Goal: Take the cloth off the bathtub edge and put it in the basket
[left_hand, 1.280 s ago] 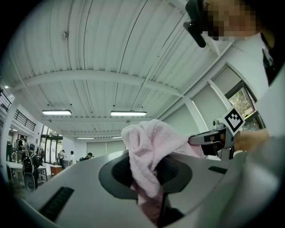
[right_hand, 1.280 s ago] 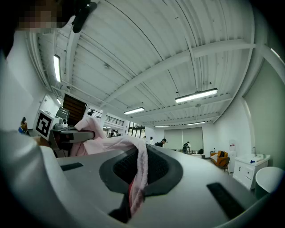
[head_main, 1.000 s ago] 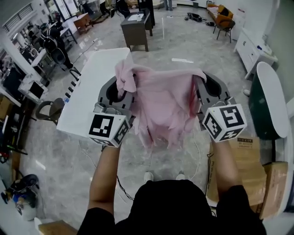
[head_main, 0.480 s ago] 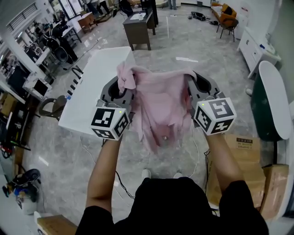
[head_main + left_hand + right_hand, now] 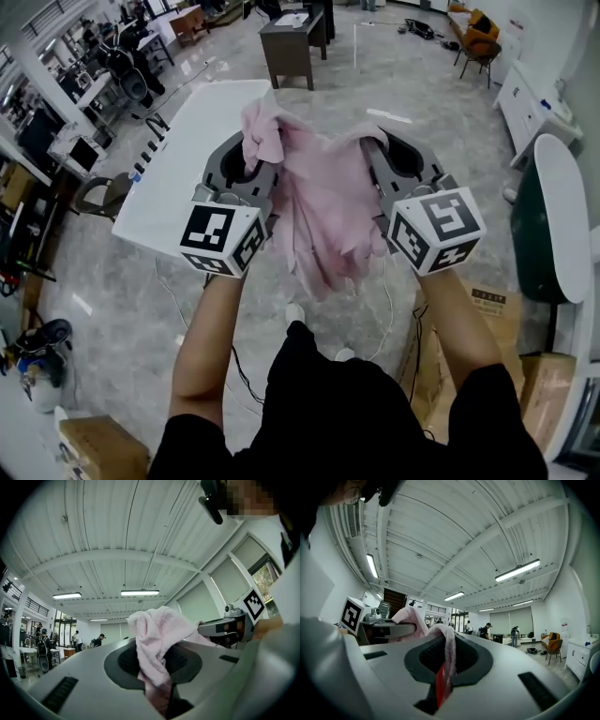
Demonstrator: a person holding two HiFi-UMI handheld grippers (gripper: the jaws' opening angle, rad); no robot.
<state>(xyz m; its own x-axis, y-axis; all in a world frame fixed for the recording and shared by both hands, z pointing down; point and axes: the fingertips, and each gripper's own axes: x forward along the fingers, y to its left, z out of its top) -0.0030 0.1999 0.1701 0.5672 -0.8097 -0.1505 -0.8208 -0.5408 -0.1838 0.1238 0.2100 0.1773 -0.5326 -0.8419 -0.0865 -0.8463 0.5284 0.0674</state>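
A pale pink cloth (image 5: 323, 216) hangs in the air between my two grippers, held up at chest height over the floor. My left gripper (image 5: 255, 167) is shut on a bunched corner of the cloth (image 5: 154, 644), which bulges above its jaws. My right gripper (image 5: 377, 161) is shut on the other corner, a thin fold of the cloth (image 5: 447, 663) with a red tag beside it. The cloth sags and folds between them. No bathtub edge or basket shows clearly in any view.
A white table (image 5: 192, 164) stands just beyond my left gripper. A dark cabinet (image 5: 292, 42) is farther back. A dark green round-backed object with a white rim (image 5: 548, 220) and cardboard boxes (image 5: 525, 375) lie to the right. Cables run across the grey floor (image 5: 122, 309).
The two grippers have drawn closer together, so the spread cloth now hangs bunched and folded between them. Both keep their hold.
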